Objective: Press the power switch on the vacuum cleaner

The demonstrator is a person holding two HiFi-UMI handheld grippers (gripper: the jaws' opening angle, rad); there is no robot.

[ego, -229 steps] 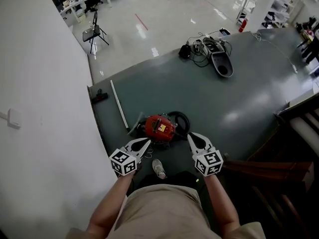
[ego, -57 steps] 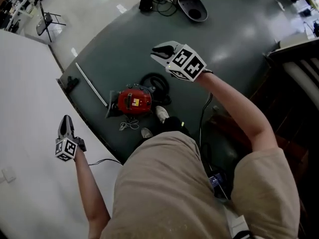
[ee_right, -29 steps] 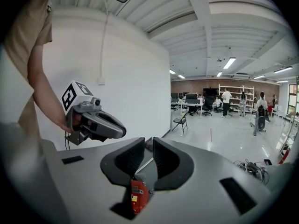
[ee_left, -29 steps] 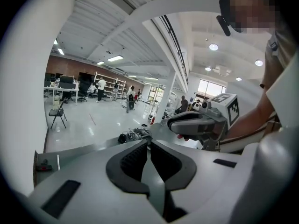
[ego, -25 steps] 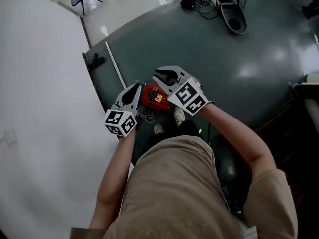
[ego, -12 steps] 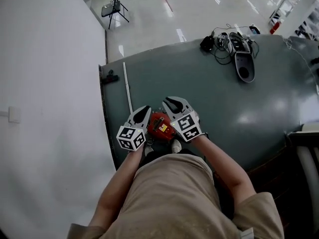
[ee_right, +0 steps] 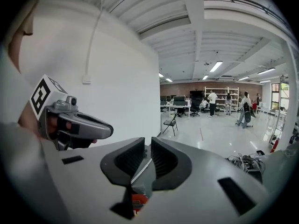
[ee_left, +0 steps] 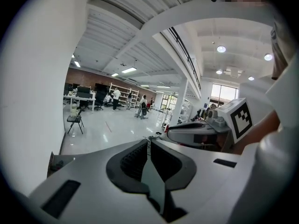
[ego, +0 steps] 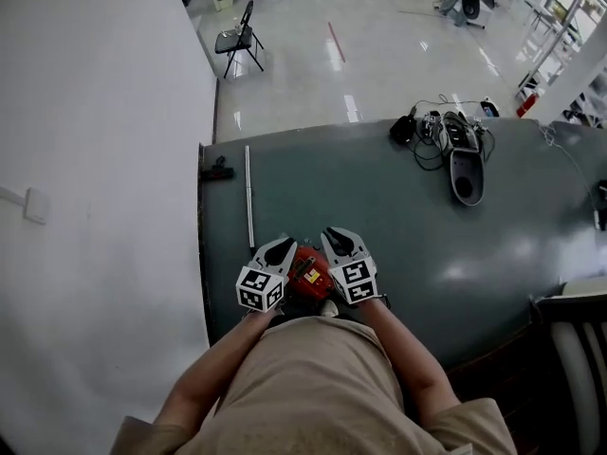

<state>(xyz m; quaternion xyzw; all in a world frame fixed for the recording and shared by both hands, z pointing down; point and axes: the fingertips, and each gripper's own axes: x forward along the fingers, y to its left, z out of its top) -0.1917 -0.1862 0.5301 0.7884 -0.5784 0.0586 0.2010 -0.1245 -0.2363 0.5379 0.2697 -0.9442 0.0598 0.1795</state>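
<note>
White wall [ego: 95, 159] fills the left of the head view, with glossy pale floor [ego: 379, 55] beyond and a dark green mat [ego: 398, 216] below, on which the person [ego: 313, 387] stands. Compared with half a second ago the head view has lifted to take in more of the hall, and both grippers sit lower, closer to the body. A couple of seconds back the arms were spread wide; now they are side by side. The left gripper [ego: 282, 246] and right gripper [ego: 336, 235] flank the red vacuum cleaner [ego: 308, 271], which lies on the mat at the person's feet and is now mostly hidden between them; its switch cannot be made out. The left fingers [ee_left: 133, 160] are closed together on nothing. The right fingers [ee_right: 163, 157] are all but together too, empty, with only a narrow slit between them. A grey nozzle head [ego: 467, 173] with tangled cables [ego: 422, 131] lies well apart at the mat's far edge, a thin metal tube [ego: 249, 197] near its left edge, and a folding chair [ego: 237, 38] on the floor.
</note>
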